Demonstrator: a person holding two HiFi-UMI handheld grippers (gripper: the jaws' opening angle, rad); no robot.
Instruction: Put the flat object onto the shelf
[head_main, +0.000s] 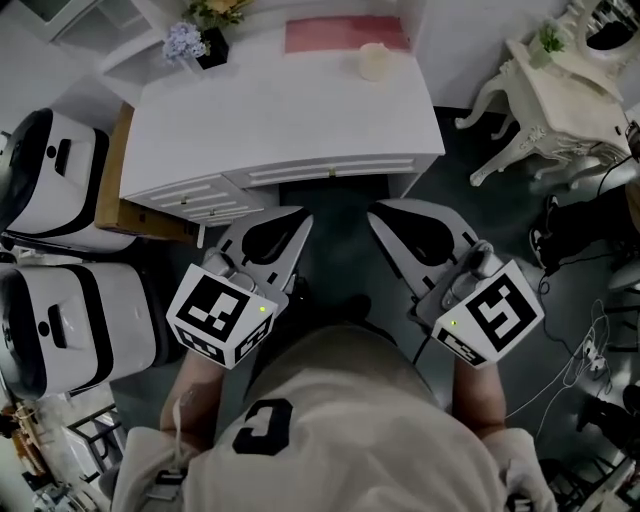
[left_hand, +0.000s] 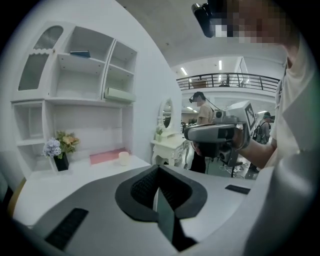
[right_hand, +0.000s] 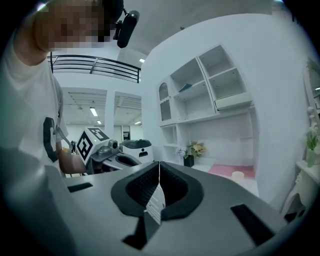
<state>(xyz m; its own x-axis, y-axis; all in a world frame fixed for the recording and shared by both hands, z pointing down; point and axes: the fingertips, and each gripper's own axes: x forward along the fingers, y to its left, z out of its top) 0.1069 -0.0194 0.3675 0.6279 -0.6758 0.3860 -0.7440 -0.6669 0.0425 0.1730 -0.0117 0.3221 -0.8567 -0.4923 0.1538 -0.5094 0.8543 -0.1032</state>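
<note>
The big white tabletop (head_main: 270, 120) with drawers in its front is the main thing here. The flat pink thing (head_main: 347, 35) lies on the tabletop, at the very back by the wall. A small cream cup (head_main: 373, 62) stands on the tabletop just in front of the pink thing, at its right end. A black pot of purple and yellow flowers (head_main: 203, 40) stands at the back left corner of the tabletop. The white shelf (left_hand: 80, 102) with many open boxes rises from the back of the tabletop, up the wall. A pale green flat box (left_hand: 120, 95) lies on the shelf, high above the tabletop.

The left tongs (head_main: 298, 218) are in front of the tabletop, over the dark floor, and point at its drawers. Their two jaws are pressed together and hold nothing. The right tongs (head_main: 376, 214) are also in front of the tabletop, beside the left ones but apart from them. Their jaws are pressed together too, with nothing in them. Both tongs are well apart from the pink thing.

Two white and black machines (head_main: 60, 180) stand to the left of the tabletop. A little white table with curly legs (head_main: 560, 95) stands to its right.
</note>
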